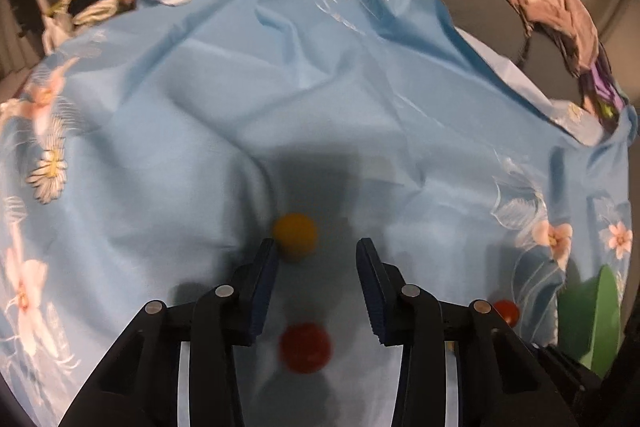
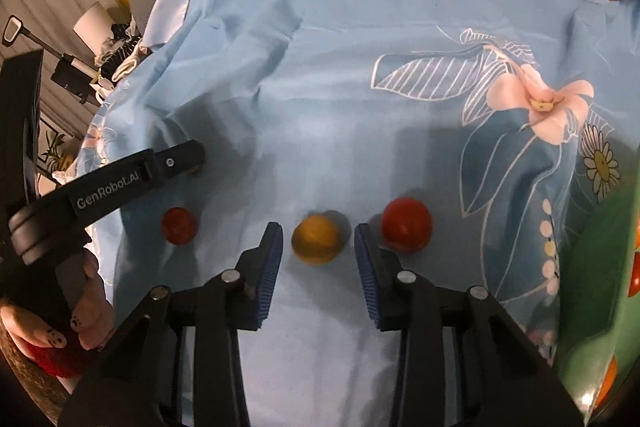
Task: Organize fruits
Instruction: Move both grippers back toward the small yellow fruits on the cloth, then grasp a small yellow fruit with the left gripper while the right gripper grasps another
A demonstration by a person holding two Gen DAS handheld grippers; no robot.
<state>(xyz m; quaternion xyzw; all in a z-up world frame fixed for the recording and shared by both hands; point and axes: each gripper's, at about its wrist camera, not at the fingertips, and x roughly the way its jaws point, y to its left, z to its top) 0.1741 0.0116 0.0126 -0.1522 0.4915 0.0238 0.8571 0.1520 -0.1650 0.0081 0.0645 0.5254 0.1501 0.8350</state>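
- Fruit lies loose on my blue flowered cloth (image 2: 320,87): small round balls, some yellow and some red.
- My right gripper (image 2: 317,239) points down at a yellow ball (image 2: 318,238). My two blue pads stand one on each side of it, with a little gap on both sides. I am not squeezing it yet.
- A big red ball (image 2: 407,225) sits just beside my right pad. A small red ball (image 2: 179,225) sits off to the other side.
- My left gripper (image 1: 316,257) is partly open with nothing between the tips. Another yellow ball (image 1: 295,237) rests just past my left pad, touching or nearly touching it; the picture is blurry, so I cannot be sure which.
- A red ball (image 1: 305,347) lies on the cloth below my left gripper, between the arms.
- A green bin (image 2: 600,287) waits at the right edge. I think the fruit belongs in there.
- I guess these balls are light and smooth. They will roll away if I bump them, and the soft cloth is wrinkly.
- I should grab each ball across its fat middle, and squeeze gently so it does not pop out.
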